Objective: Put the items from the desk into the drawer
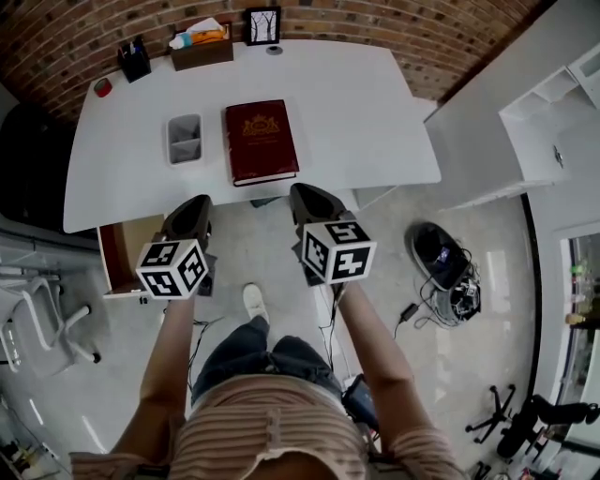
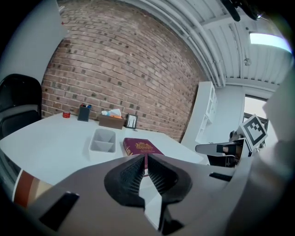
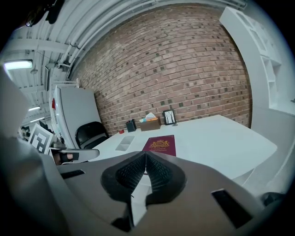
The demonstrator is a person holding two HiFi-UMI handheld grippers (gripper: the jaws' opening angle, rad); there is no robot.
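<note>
So nothing looks stowed yet. The left gripper (image 1: 197, 204) and the right gripper (image 1: 306, 193) each have their jaws pressed together on nothing, short of the white desk's (image 1: 366, 122) near edge. Just ahead, between them, lies the dark red hardcover book with a gold crest (image 1: 261, 142). The grey two-compartment plastic tray (image 1: 185, 138) sits ahead of the left gripper. Farther off stand a brown tissue box (image 1: 202, 52), a black pen holder (image 1: 134, 62) and a small framed picture (image 1: 263, 25). The open wood-toned drawer (image 1: 127, 251) waits just left of the left gripper.
</note>
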